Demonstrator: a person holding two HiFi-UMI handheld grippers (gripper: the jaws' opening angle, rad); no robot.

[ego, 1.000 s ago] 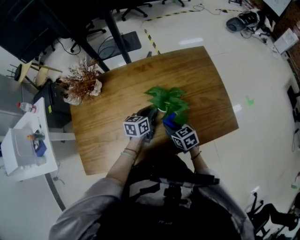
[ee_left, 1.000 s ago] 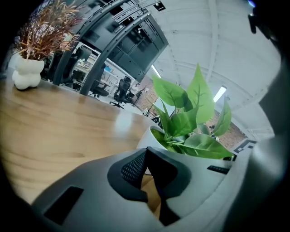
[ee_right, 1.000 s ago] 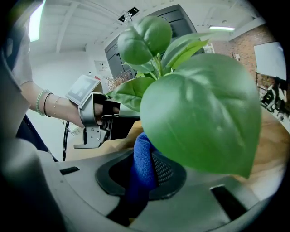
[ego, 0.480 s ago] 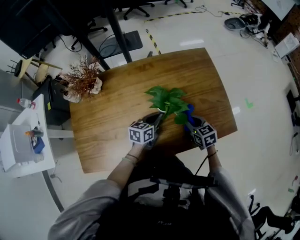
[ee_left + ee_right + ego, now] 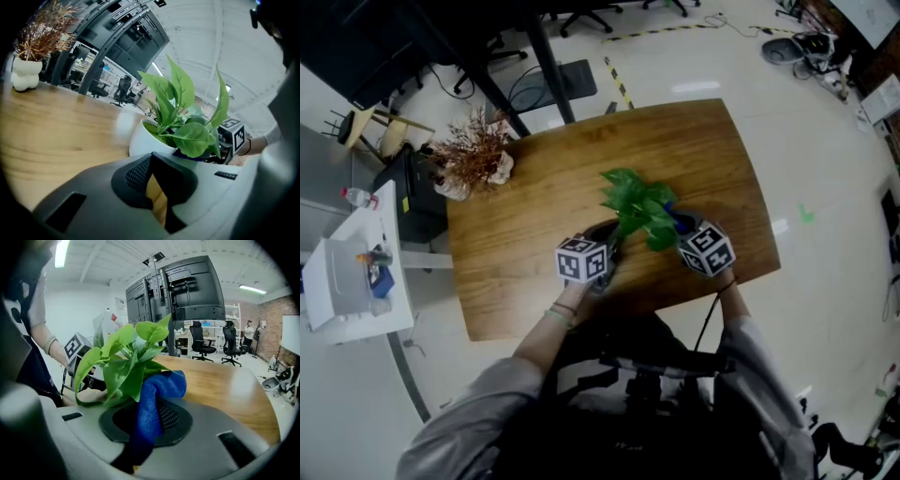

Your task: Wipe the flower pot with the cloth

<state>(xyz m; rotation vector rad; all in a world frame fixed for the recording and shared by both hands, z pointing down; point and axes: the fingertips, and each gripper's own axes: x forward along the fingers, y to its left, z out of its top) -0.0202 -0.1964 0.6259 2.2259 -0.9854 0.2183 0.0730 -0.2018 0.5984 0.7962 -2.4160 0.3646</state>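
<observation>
My right claw clenches the blue cloth under the leaves of the pot. My left claw, jaws closed on nothing, sits just left of it. The pot stands near the front edge of the table, with bare wood behind.

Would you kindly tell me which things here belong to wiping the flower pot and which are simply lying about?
In the job: white flower pot with green leafy plant, blue cloth clamped in the right gripper, left gripper beside the pot.
Lying about: dried brown plant in a white vase, white side cart, black office chairs.
</observation>
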